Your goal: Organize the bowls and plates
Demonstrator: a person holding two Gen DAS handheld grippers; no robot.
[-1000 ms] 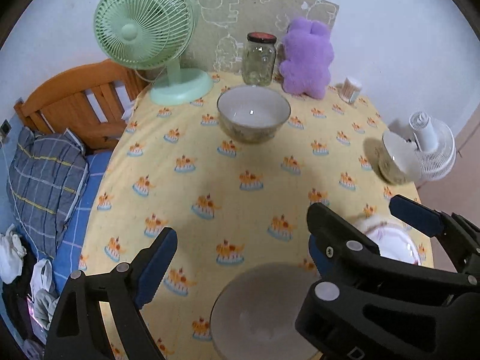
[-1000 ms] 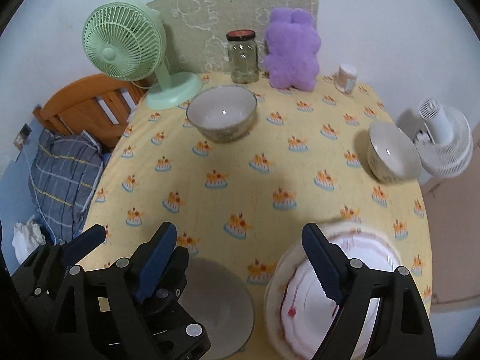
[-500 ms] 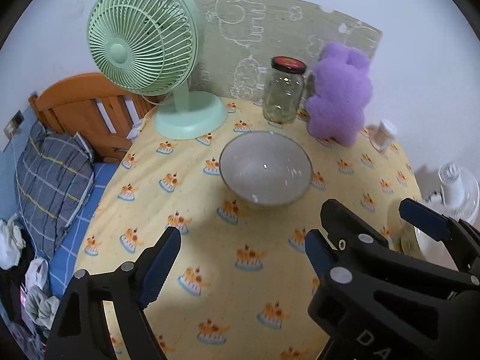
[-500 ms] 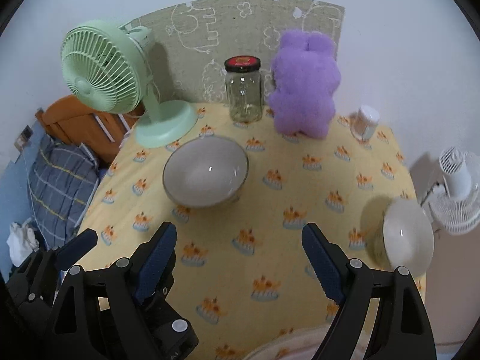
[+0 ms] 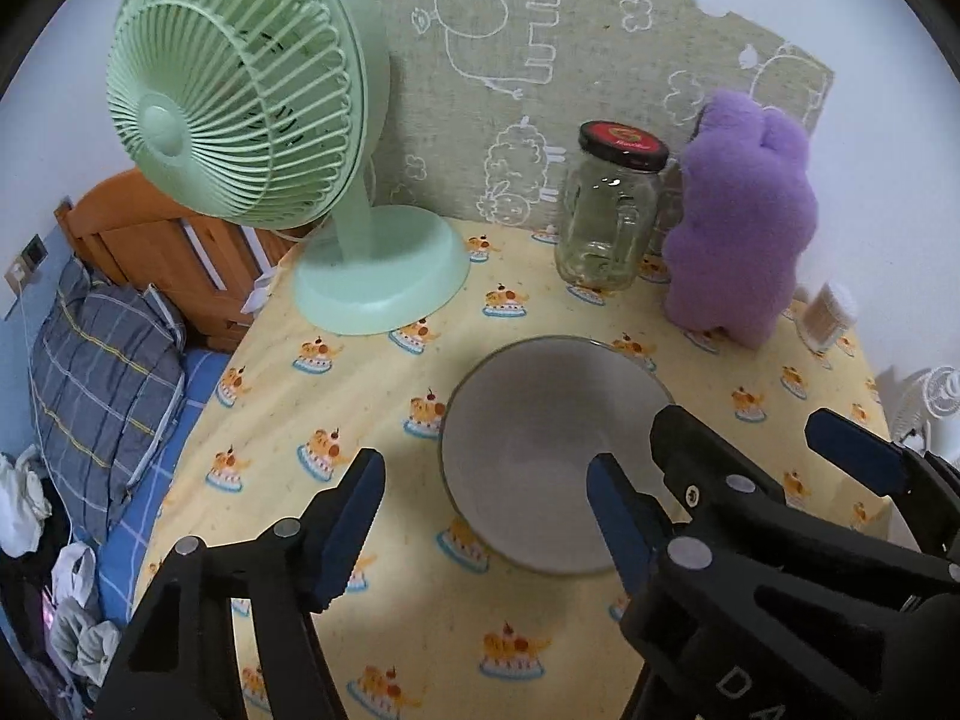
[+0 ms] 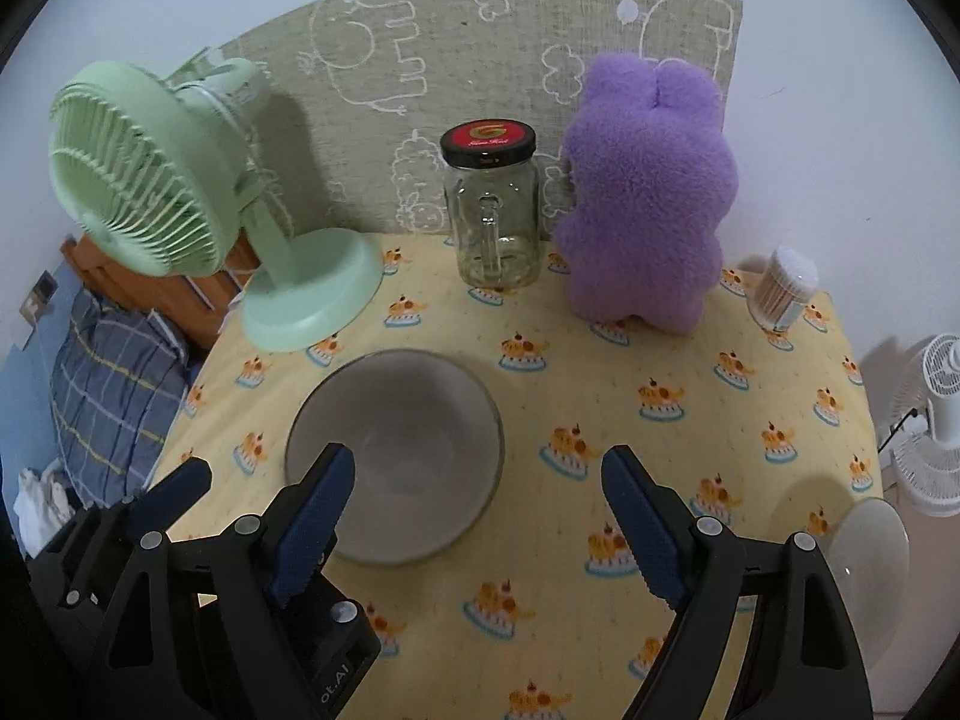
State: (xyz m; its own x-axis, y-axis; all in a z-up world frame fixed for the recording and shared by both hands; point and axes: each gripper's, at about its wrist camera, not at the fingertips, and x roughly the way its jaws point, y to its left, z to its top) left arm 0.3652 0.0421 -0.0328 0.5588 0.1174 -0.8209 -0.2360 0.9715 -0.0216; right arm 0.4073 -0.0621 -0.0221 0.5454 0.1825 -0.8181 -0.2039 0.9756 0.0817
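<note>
A grey-white bowl (image 5: 540,450) stands on the yellow tablecloth (image 5: 372,396) in front of the jar. My left gripper (image 5: 483,501) hovers over the bowl's left rim, its jaws closing. The rim lies between the pads, which do not touch it. In the right wrist view the same bowl (image 6: 396,444) sits low and left. My right gripper (image 6: 480,516) is open, its left finger over the bowl's inside and its right finger over bare cloth. A second bowl (image 6: 864,546) rests near the table's right edge.
A green desk fan (image 5: 240,96), a glass jar with a black lid (image 5: 606,210), a purple plush toy (image 5: 744,222) and a small white container (image 6: 780,288) line the back of the table. A bed with a checked pillow (image 5: 102,384) lies to the left. A white fan (image 6: 942,420) stands on the floor at right.
Both grippers have moved forward across the table to the far bowl. The plate and the near bowl have dropped out of view. The left jaws have narrowed.
</note>
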